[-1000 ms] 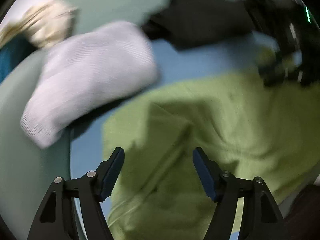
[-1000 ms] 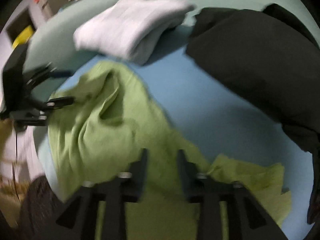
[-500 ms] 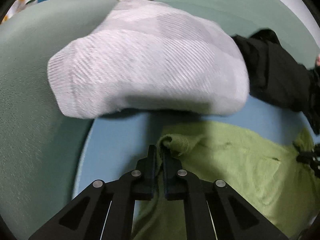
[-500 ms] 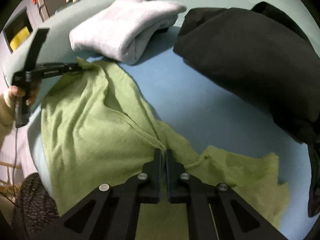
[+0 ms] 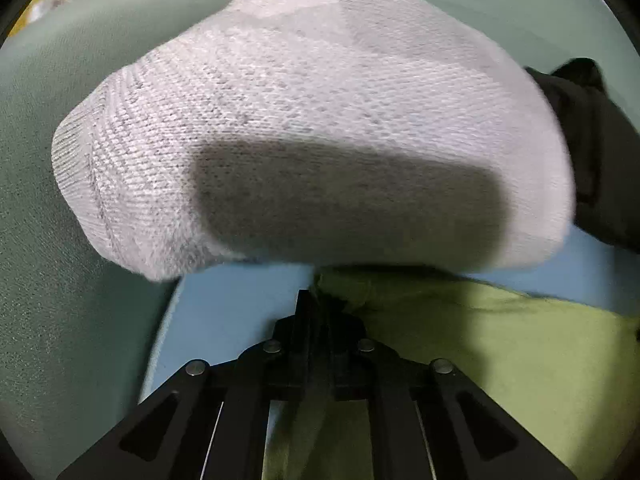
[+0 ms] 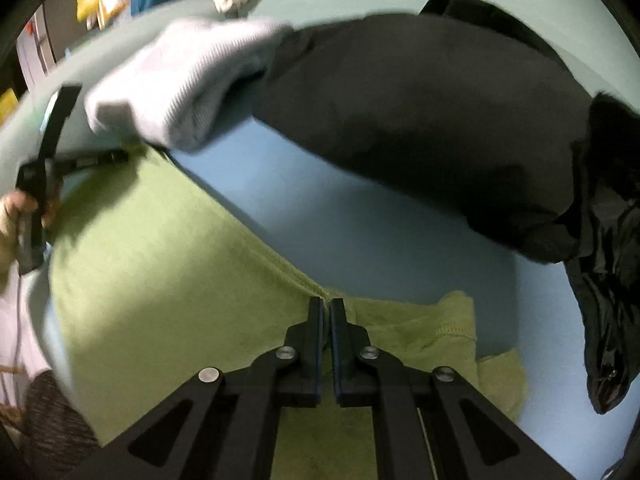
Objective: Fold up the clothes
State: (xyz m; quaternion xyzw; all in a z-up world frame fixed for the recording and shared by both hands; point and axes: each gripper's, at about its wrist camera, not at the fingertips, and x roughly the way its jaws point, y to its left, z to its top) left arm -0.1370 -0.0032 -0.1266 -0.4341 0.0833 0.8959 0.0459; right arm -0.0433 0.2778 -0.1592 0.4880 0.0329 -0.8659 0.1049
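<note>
Fabric fills both views, and we read them from the left. At the far left of the right wrist view we see a hand (image 6: pixel 10 216) gripping the handle of our left gripper (image 6: pixel 120 156), whose tip sits at the upper corner of the green garment (image 6: pixel 160 248), just under the folded white knit (image 6: pixel 180 84). In the left wrist view that left gripper (image 5: pixel 320 304) has a bunched corner of the green garment (image 5: pixel 500 360) between its fingers; the jaws are easing apart slightly, yet the cloth stays pinched. The folded white knit (image 5: pixel 300 128) looms right above the tips, its lower edge touching the green corner, and the black garment (image 5: pixel 592 152) lies against its right side.

The green garment lies spread on the light blue sheet (image 6: pixel 360 216), its stitched edge running diagonally from the left gripper down to our right gripper (image 6: pixel 326 308). The right gripper is clenched on that edge, fingers almost together with the seam between them. To its right a rumpled part of the green cloth lies bunched. Further right the black garment (image 6: pixel 420 112) covers the sheet, with shiny black fabric (image 6: pixel 612 300) at the edge.
</note>
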